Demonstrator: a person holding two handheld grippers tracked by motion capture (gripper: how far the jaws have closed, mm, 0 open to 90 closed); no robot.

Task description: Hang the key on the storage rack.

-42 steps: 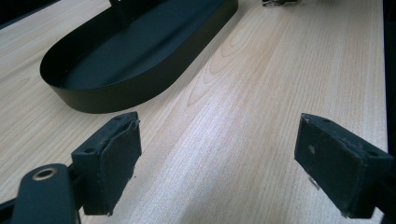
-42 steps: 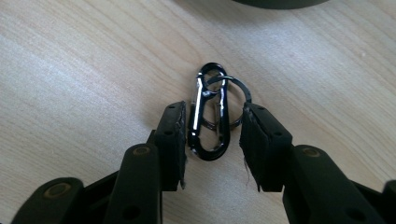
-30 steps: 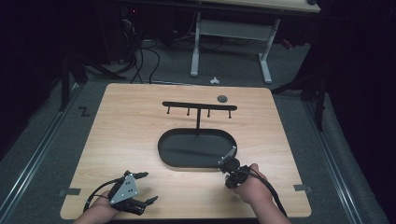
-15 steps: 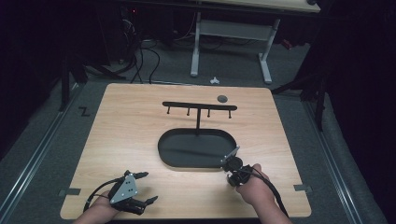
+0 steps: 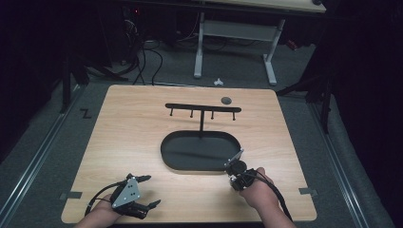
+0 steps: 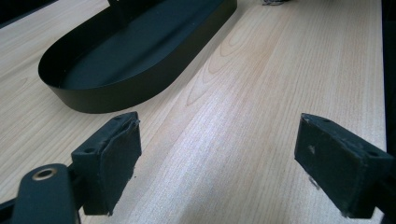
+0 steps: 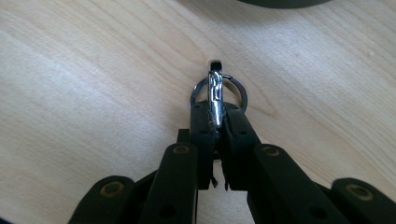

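Note:
My right gripper (image 7: pixel 217 109) is shut on a silver metal clip (image 7: pixel 215 86) with a thin key ring (image 7: pixel 239 91) looped through it. The clip stands on edge between the pads, just above the wooden table. In the high view the right gripper (image 5: pixel 234 167) sits at the near right end of the black oval tray (image 5: pixel 164 152). My left gripper (image 5: pixel 149 191) rests near the table's front left, open with nothing between its pads (image 6: pixel 114 158). Ahead of them lie bare wood and the tray's wall (image 6: pixel 130 91).
A black T-shaped rack (image 5: pixel 202 108) with several small hooks rises from the tray's far side. A small dark round object (image 5: pixel 226 100) lies on the table (image 5: pixel 123 137) behind it. Beyond the table are a desk frame and cables on the floor.
The right gripper has shifted slightly at the tray's near right rim, and its grey plate now catches the light. The left hand has stayed put.

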